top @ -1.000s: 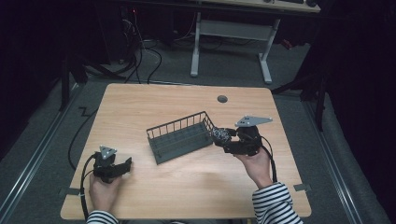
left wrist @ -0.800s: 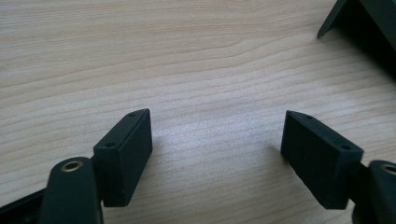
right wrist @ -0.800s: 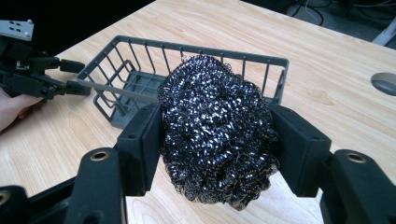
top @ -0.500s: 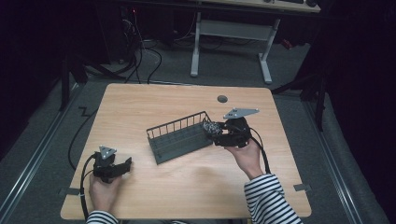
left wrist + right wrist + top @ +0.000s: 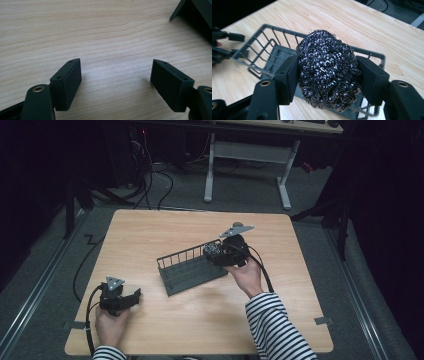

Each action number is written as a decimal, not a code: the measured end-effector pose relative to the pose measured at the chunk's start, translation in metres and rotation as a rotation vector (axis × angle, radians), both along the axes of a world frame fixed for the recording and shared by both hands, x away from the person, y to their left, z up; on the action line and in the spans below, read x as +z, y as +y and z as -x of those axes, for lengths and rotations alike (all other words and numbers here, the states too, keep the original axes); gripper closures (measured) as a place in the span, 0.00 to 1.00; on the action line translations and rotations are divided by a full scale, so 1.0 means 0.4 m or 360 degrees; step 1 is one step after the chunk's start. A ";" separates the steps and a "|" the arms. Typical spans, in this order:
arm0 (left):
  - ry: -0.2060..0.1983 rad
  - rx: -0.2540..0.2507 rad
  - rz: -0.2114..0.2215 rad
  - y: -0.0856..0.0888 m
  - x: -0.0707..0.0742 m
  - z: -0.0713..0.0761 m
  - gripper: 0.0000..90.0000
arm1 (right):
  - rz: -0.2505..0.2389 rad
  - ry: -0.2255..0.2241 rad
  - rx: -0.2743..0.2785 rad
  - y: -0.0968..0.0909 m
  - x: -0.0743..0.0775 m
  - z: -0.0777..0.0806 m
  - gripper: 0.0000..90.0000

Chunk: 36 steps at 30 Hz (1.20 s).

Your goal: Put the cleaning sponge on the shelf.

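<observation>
A dark grey wire basket (image 5: 187, 268) lies in the middle of the wooden table (image 5: 150, 230). My right gripper (image 5: 216, 253) hangs over the basket's right end, shut on a steel wool scrubber (image 5: 328, 68) that bulges between both pads above the basket rim (image 5: 367, 52). The scrubber (image 5: 213, 251) shows as a small glinting ball in the high view. My left gripper (image 5: 131, 298) rests near the table's front left corner, its jaws wide open over bare wood (image 5: 115, 75) with nothing between them. A corner of the basket (image 5: 190, 12) shows at the upper right of the left gripper view.
A small dark round knob (image 5: 238, 225) sits on the table near the far edge, behind my right gripper. Cables (image 5: 87, 320) trail off the table's front left. A white-legged desk (image 5: 245, 165) stands on the floor beyond the table.
My right gripper has moved left with the scrubber, from beside the basket's right end to above it. The left gripper has stayed put.
</observation>
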<state>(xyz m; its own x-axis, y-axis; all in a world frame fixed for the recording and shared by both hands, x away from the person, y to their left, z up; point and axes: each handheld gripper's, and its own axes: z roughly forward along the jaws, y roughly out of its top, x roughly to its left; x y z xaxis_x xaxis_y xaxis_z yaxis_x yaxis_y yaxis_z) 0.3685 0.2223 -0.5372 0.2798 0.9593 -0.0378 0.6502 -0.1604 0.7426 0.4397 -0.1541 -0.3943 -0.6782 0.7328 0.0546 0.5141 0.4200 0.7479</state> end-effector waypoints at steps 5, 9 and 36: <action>0.0000 0.0000 0.0000 0.000 0.000 0.000 0.28 | 0.0011 0.0039 -0.0011 0.028 -0.022 -0.026 0.42; 0.0000 0.0000 0.0001 0.000 0.000 0.000 0.28 | 0.0027 0.0067 -0.0020 0.042 -0.040 -0.040 0.42; 0.0002 -0.0001 0.0012 0.002 0.000 0.000 0.28 | 0.0121 0.0152 -0.0060 0.063 -0.094 -0.070 0.37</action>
